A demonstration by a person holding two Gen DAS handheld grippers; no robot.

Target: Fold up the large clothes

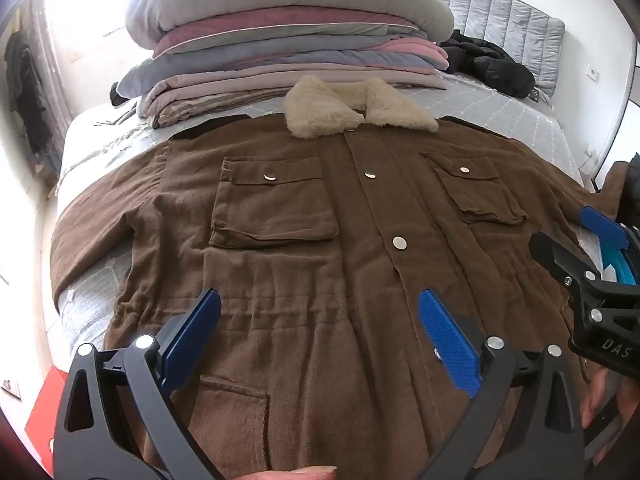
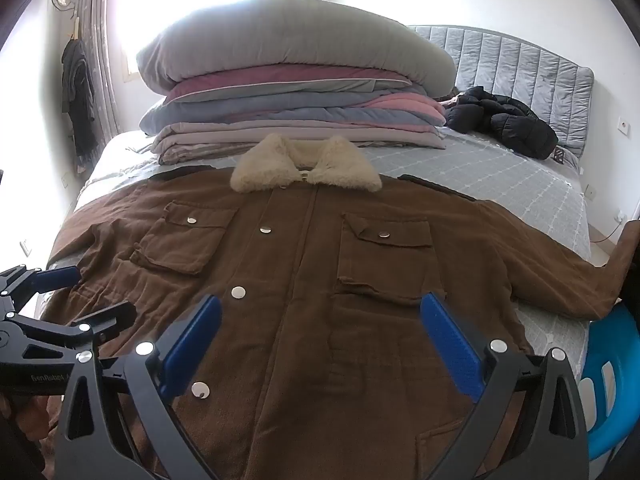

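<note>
Folded bedding stack point(image 2: 296, 96) blocks beyond collar, bedsheet point(image 2: 500, 184) open rightward

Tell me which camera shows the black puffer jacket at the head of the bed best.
The right wrist view: the black puffer jacket lies in full against the grey headboard, unobstructed. The left wrist view shows it too, but nearer the frame's edge, so more distorted.

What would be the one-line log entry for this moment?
stage: pre-fold | brown coat: flat on bed, front up | left hand-held gripper: open, empty | right hand-held gripper: open, empty
</note>
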